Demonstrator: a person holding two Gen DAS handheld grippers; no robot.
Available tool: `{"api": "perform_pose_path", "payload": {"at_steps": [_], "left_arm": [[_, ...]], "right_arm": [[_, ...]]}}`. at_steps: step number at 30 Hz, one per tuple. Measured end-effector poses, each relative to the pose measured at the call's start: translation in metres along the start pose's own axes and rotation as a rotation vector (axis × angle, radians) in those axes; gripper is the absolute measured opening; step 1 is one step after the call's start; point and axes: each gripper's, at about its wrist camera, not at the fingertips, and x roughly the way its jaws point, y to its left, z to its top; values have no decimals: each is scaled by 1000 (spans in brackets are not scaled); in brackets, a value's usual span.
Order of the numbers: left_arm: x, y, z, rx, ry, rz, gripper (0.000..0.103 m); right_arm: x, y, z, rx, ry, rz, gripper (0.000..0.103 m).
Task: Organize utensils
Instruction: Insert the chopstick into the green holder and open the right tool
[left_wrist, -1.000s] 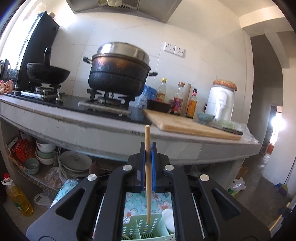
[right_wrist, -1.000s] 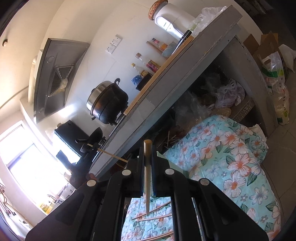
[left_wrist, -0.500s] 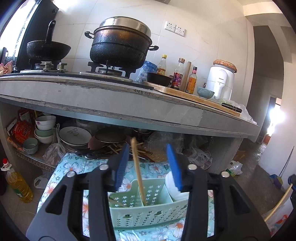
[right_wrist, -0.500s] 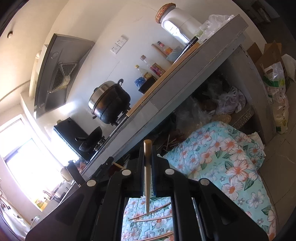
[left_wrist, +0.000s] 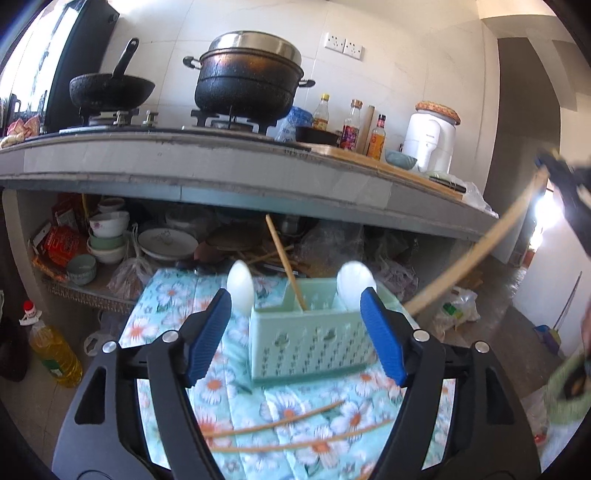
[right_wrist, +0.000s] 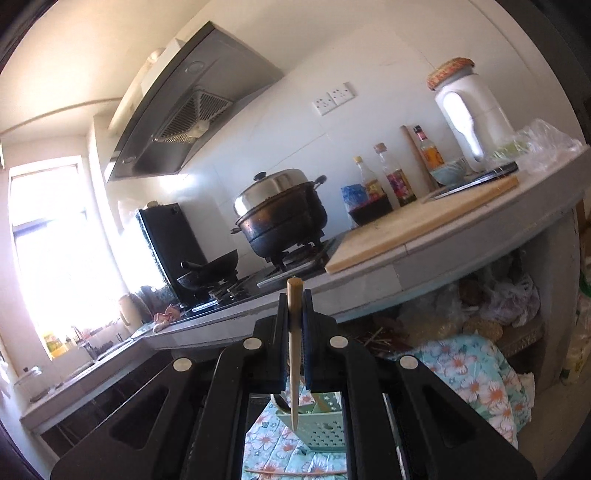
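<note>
Left gripper (left_wrist: 295, 325) just opened, dropped one chopstick (left_wrist: 284, 258) into caddy (left_wrist: 306, 343); right gripper (right_wrist: 295, 317) clamps one chopstick; two spoons.

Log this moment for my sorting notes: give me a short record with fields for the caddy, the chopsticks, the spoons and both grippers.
caddy: pale green utensil caddy on the floral cloth
chopstick in caddy: one, leaning in the middle compartment
loose chopsticks: three or so lying on the cloth in front of the caddy
spoons: two white spoons, one at each end of the caddy
left gripper: jaws just opened, nothing between them
right gripper: shut on a chopstick
</note>
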Motion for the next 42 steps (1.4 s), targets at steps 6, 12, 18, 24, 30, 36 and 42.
{"api": "perform_pose_path", "payload": {"at_steps": [6, 12, 18, 24, 30, 36, 42], "left_arm": [[-18, 9, -32, 61, 46, 34, 77], [-28, 24, -40, 87, 40, 71, 80], [-27, 34, -45, 68, 56, 69, 80], [-24, 39, -49, 54, 74, 69, 80], [-24, 44, -50, 43, 84, 77, 80], [-24, 43, -49, 34, 83, 67, 80], [-21, 38, -50, 42, 99, 59, 80]], "right_arm": [[59, 41, 1, -204, 10, -50, 7], [115, 56, -28, -352, 99, -116, 7], [141, 68, -61, -483, 160, -152, 7], [147, 73, -86, -549, 247, -110, 8], [132, 61, -75, -459, 262, -43, 27], [103, 46, -54, -320, 230, 7, 29], [61, 28, -47, -240, 185, 0, 34]]}}
